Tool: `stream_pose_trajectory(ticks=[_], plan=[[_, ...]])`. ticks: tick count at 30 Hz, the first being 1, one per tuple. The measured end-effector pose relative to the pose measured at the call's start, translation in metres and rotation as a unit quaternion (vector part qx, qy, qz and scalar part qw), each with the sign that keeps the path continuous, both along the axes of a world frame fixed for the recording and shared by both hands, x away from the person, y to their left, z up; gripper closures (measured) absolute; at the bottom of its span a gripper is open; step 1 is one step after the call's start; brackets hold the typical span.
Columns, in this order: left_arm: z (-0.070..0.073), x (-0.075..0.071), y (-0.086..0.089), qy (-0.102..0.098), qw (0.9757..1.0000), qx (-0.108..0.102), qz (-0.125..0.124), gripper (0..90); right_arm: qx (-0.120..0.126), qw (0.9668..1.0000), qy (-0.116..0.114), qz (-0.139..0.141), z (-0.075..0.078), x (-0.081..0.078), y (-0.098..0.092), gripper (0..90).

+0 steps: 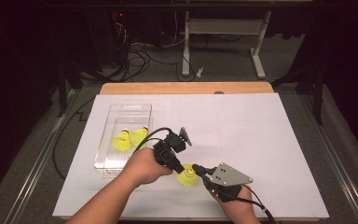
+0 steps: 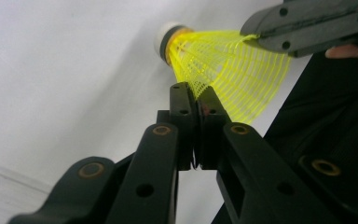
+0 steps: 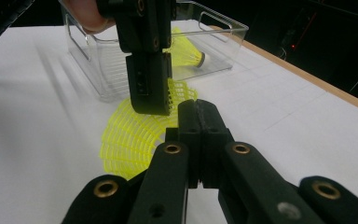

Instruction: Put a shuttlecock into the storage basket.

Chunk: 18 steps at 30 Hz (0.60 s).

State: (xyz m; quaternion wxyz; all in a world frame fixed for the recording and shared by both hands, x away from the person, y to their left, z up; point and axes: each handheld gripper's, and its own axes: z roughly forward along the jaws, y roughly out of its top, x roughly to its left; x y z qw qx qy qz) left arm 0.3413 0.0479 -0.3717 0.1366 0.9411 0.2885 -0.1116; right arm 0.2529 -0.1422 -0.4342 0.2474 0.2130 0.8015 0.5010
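A yellow mesh shuttlecock [image 1: 187, 177] with a white cork tip lies low over the white sheet near the table's front edge, between my two grippers. My left gripper [image 1: 179, 169] comes at it from the left and is shut on the rim of its skirt; in the left gripper view the mesh [image 2: 228, 63] runs in between the closed jaws [image 2: 198, 91]. My right gripper [image 1: 199, 171] reaches in from the right and is shut on the opposite edge of the skirt [image 3: 130, 135]. Its jaws [image 3: 199, 108] stand closed just behind the left gripper's jaw [image 3: 148, 84].
A clear plastic bin [image 1: 130, 108] stands on the sheet to the left, with two more yellow shuttlecocks [image 1: 120, 142] [image 1: 139, 135] in it. The white sheet [image 1: 261, 140] stretches away to the right and back. A wooden table edge [image 1: 186, 87] runs along the far side.
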Motion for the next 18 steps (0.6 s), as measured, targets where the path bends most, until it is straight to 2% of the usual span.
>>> stream_pose_trajectory(ticks=[12,18], plan=[[-0.0011,-0.001,-0.0003,-0.006,1.0,-0.001,-0.002,89.4,0.001,1.0,0.001,0.0,-0.0002,-0.0001,0.0004,90.0],[-0.0012,-0.001,0.0,-0.008,1.0,0.0,-0.004,89.5,0.011,0.9999,0.008,0.007,0.0008,0.0001,0.0003,82.7]])
